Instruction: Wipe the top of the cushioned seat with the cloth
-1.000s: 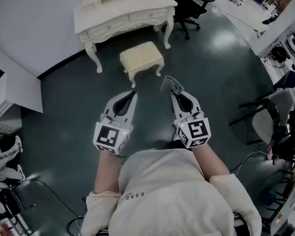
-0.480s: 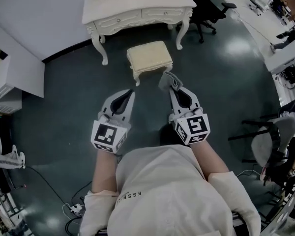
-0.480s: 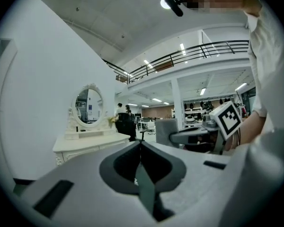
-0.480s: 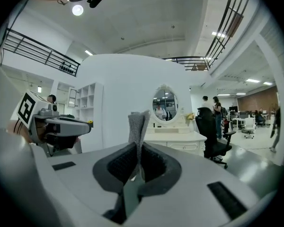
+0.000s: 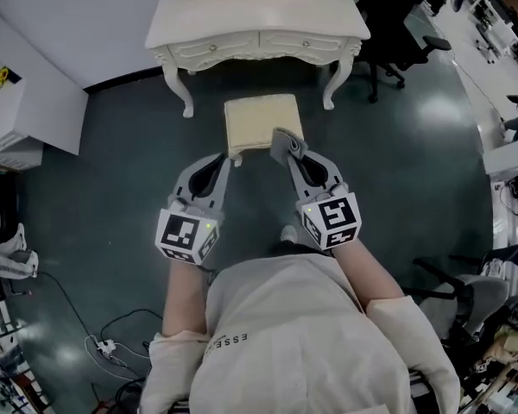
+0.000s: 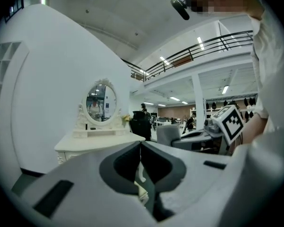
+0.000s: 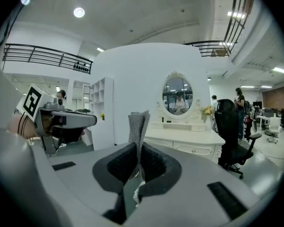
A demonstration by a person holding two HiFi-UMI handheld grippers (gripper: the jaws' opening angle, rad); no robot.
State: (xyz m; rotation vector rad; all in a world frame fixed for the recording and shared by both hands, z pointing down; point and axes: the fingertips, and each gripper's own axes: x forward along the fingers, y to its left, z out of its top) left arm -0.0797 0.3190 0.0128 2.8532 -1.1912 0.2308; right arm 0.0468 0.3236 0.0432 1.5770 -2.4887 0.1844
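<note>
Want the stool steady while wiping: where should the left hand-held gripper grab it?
Probably the stool's left rim, from its left: that straight edge is bare and nearest the left hand-held gripper, shut and empty. The cloth in the right hand-held gripper appears over the near-right corner.

Grey knit cloth [image 7: 138, 126] pinched upright in my right gripper [image 7: 136, 145], tip poking past it, cream square cushioned seat [image 5: 261, 121] standing upright just ahead.
</note>
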